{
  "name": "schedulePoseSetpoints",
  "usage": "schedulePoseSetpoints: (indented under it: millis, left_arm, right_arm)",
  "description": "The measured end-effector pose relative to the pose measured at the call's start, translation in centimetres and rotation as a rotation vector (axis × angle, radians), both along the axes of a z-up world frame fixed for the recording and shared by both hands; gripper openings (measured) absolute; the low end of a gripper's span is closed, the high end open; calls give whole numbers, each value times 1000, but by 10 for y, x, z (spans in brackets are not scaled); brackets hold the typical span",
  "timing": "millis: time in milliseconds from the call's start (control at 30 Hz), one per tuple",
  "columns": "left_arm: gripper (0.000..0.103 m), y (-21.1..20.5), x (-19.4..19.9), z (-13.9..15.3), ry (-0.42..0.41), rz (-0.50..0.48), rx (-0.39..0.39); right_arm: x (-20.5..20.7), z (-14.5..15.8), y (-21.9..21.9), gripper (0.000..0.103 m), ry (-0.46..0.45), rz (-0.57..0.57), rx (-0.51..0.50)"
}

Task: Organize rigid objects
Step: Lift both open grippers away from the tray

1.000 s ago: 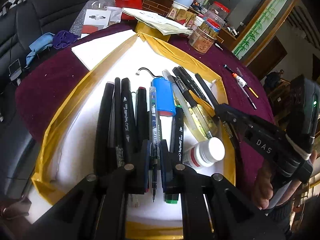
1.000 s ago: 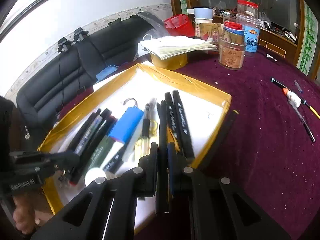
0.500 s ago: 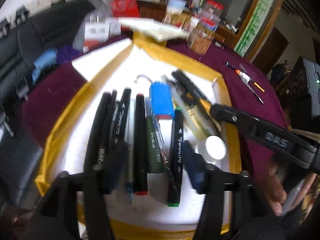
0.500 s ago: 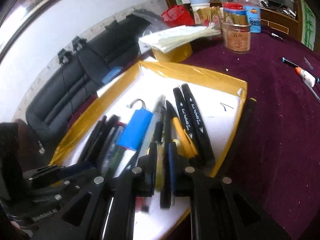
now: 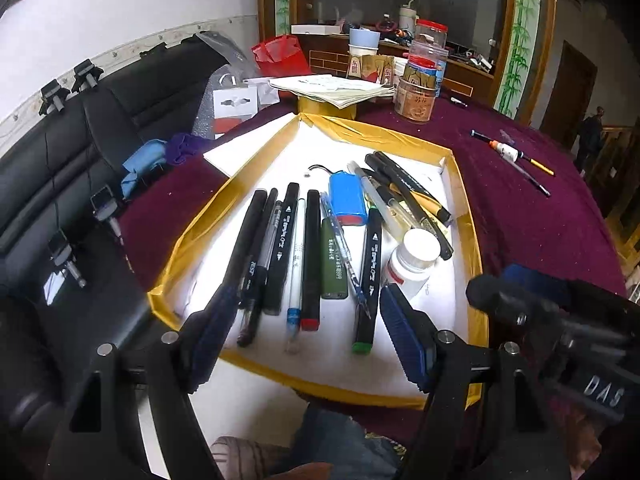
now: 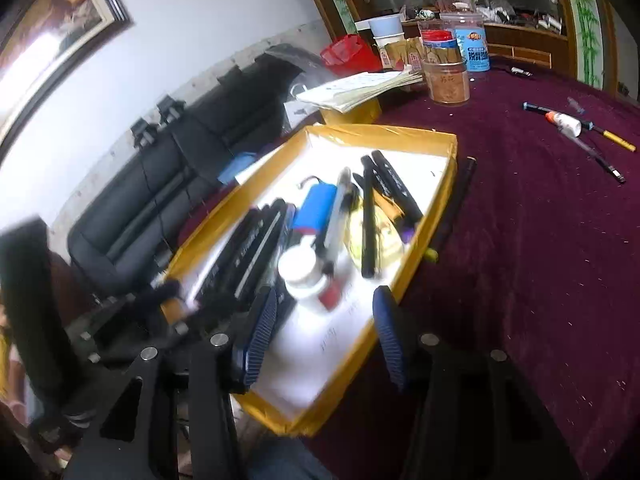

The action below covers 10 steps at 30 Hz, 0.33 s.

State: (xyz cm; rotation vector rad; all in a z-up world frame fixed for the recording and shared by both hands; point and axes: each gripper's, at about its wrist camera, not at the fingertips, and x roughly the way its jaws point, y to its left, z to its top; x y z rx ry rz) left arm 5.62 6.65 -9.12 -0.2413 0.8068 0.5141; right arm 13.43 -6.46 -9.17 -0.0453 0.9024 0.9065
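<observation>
A yellow-rimmed tray (image 5: 188, 240) with a white floor holds a row of black markers and pens. Among them are a clear ballpoint (image 5: 344, 256), a green-tipped marker (image 5: 370, 276), a blue battery pack (image 5: 347, 200) and a white bottle (image 5: 412, 256). My left gripper (image 5: 308, 294) hangs over the near ends of the pens, its jaws opening wide with nothing pressed between them. My right gripper (image 6: 324, 300) is over the tray's near right part, jaws opening and free, just short of the white bottle (image 6: 304, 276). A black pen (image 6: 368, 232) lies loose in the tray (image 6: 416, 248).
A dark pen (image 6: 456, 204) lies on the purple cloth against the tray's right wall. More pens and a glue tube (image 5: 508, 152) lie far right. Jars (image 5: 418, 96), a paper stack (image 5: 332, 88) and a red bag stand behind. A black sofa (image 5: 60, 160) is left.
Both grippers were shut, the left on the clear ballpoint and the right on a black pen. Both have let go, opened and drawn back from the tray; those pens now lie in it.
</observation>
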Motion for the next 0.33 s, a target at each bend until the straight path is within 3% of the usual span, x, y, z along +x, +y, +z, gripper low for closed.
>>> schedulePoseSetpoints:
  millis: [200,333]
  left_arm:
    - [76,5,-1,-1,0,8,-23]
    - [76,1,0,1,-9,2,11]
  right_arm:
    - [-9,-1,-1,46,-4,-7,-13]
    - [-15,-5,1,46,-19,-33,-48]
